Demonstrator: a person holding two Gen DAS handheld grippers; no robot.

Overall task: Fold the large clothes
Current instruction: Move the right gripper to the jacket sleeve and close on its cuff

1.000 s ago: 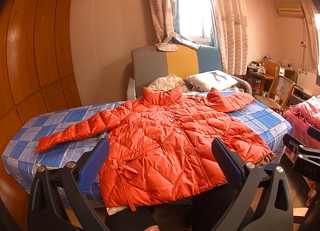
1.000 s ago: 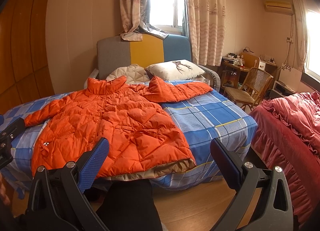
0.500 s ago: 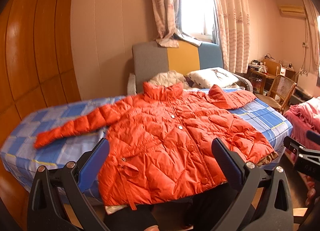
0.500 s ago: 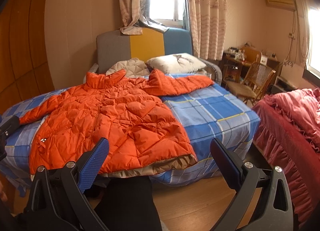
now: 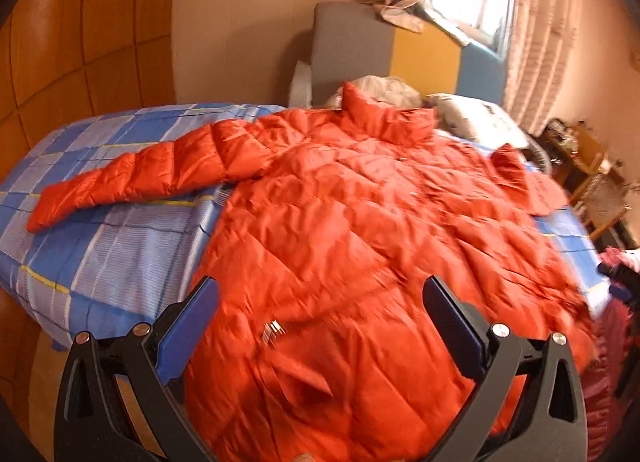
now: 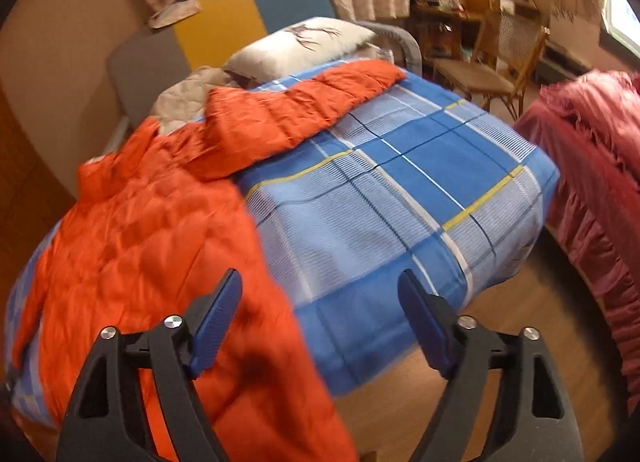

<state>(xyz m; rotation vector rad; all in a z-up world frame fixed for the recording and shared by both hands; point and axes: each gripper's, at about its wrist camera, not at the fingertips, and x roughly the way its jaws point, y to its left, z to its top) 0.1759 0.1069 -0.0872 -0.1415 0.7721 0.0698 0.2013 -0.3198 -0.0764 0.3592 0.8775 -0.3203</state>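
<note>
Two grippers on my feeds, both hanging over the near edge of the bed. The left gripper [image 5: 320, 310] has its jaws spread wide with nothing pinched; the two blue pads sit above the lower front of the jacket without pressing on it. The right gripper [image 6: 320, 302] is a bit narrower and its jaws are closing as I watch, with the jacket's right hem edge and the bedsheet showing in the gap below them, though the pads aren't on anything.

One down jacket [image 5: 360, 222], bright orange, shiny quilted fabric in puffy diamond stitching, lying front up and spread flat across the bed with its stand-up collar at the far end. Two sleeves: the left sleeve [image 5: 132, 178] is stretched straight out toward the left across the sheet, and the right sleeve [image 6: 320, 98] angles out to the far right, cuff near the pillow. The hem droops over the near edge of the mattress.

The bed [image 6: 400, 202] wears a blue, pale-striped plaid sheet with thin yellow lines. At the far end I count one white pillow [image 6: 304, 42] with a dark print, one beige quilted bundle [image 6: 180, 98] next to it, and a padded headboard [image 5: 400, 46] in three blocks: grey, yellow, blue. One wicker-back wooden chair [image 6: 496, 58] stands far right, and ruffled pink bedding [image 6: 592, 166] is on the right.
</note>
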